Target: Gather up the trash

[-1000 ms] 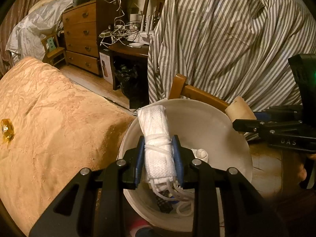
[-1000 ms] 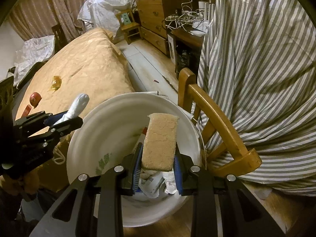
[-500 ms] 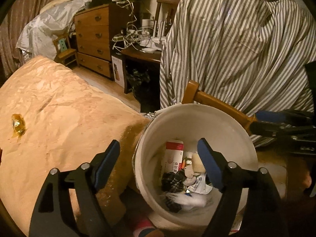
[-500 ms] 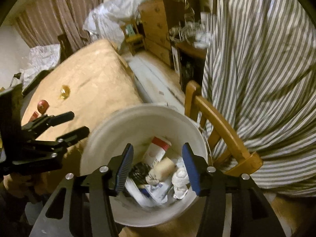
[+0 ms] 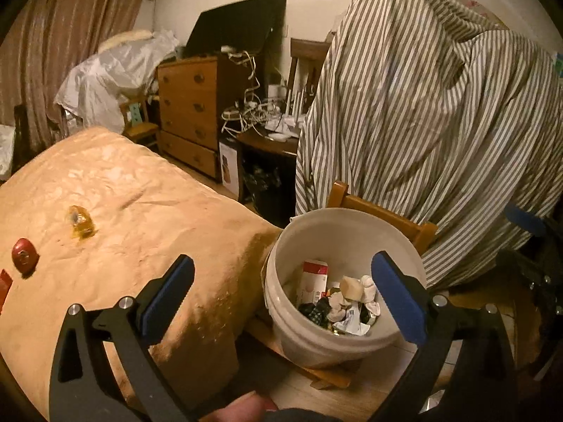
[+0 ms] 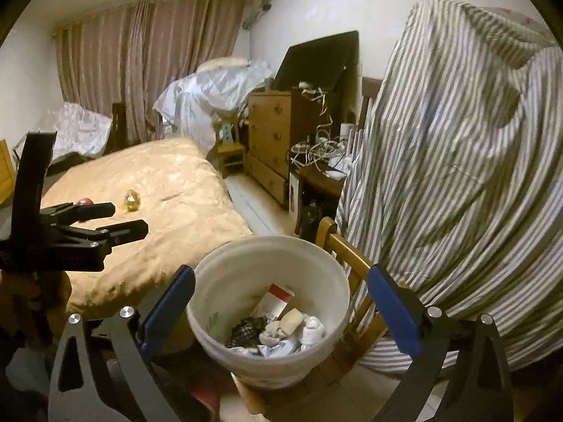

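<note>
A white bucket (image 5: pixel 302 242) (image 6: pixel 232 267) stands on the floor beside the bed and holds several pieces of trash: a red and white box (image 5: pixel 311 277), a tan sponge (image 6: pixel 292 320) and crumpled white items. My left gripper (image 5: pixel 281 295) is open and empty above and before the bucket. My right gripper (image 6: pixel 278 309) is open and empty over the bucket. On the tan bedspread (image 5: pixel 123 218) lie a yellow wrapper (image 5: pixel 81 219) (image 6: pixel 132 201) and a red round object (image 5: pixel 24 254). The left gripper also shows in the right wrist view (image 6: pixel 116 218).
A wooden chair (image 5: pixel 387 211) draped with a striped sheet (image 5: pixel 422 123) stands right behind the bucket. A wooden dresser (image 5: pixel 190 112) and a dark desk with cables (image 5: pixel 267 133) stand at the back. Curtains hang at the far left.
Both grippers let go of their loads, the white wad and the tan sponge, which now lie in the bucket. Both jaws opened wide and both grippers drew back and up from the bucket.
</note>
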`<state>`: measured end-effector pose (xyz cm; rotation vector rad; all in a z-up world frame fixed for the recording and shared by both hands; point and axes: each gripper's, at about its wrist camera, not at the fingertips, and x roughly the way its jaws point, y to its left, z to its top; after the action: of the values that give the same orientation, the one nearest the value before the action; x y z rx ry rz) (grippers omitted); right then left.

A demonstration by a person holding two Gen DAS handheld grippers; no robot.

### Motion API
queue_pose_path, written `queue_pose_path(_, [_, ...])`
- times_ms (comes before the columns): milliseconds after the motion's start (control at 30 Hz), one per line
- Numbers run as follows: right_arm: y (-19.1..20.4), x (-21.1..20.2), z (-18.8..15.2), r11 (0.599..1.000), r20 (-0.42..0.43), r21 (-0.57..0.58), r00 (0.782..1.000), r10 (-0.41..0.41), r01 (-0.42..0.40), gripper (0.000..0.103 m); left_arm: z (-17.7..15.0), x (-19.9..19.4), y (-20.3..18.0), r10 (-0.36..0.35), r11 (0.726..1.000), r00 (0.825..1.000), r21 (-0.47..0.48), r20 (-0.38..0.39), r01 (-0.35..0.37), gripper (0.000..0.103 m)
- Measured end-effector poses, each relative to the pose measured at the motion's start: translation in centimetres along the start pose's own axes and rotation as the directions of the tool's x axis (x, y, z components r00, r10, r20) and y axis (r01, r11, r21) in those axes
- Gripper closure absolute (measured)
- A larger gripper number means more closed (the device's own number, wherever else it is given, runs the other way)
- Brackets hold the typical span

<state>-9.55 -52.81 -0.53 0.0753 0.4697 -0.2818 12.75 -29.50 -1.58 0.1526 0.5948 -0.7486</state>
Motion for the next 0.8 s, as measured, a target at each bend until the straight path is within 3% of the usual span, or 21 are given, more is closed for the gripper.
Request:
queue_pose_path(300, [0.9, -6.0, -4.9, 0.997, 0.060, 0.056, 0.997, -0.053, 0.050, 0.005, -3.5, -5.9, -1.5, 0.005, 1.000, 0.993, 0.022, 0.117, -0.008, 0.006])
queue_pose_path(433, [0.7, -8.5, -7.2, 0.994, 0.074, 0.083, 0.994, -0.078, 0.072, 0.005, -5.1, -8.3, -2.0, 0.079, 0.997, 0.980, 0.001, 0.181, -0.081, 0.006])
queue_pose_path(500, [0.4, -9.1, -7.9, 0.992, 0.069, 0.100, 0.994, -0.079, 0.072, 0.005, -6.1, -9.1, -2.6, 0.071, 0.997, 0.977, 0.019, 0.203, -0.077, 0.006])
queue_pose_path(800, [0.3, -10.0, -8.8, 0.989, 0.039, 0.143, 0.999, -0.036, 0.030, 0.005, -7.0, -10.6, -4.4, 0.018, 0.997, 0.984, 0.065, 0.176, -0.030, 0.006])
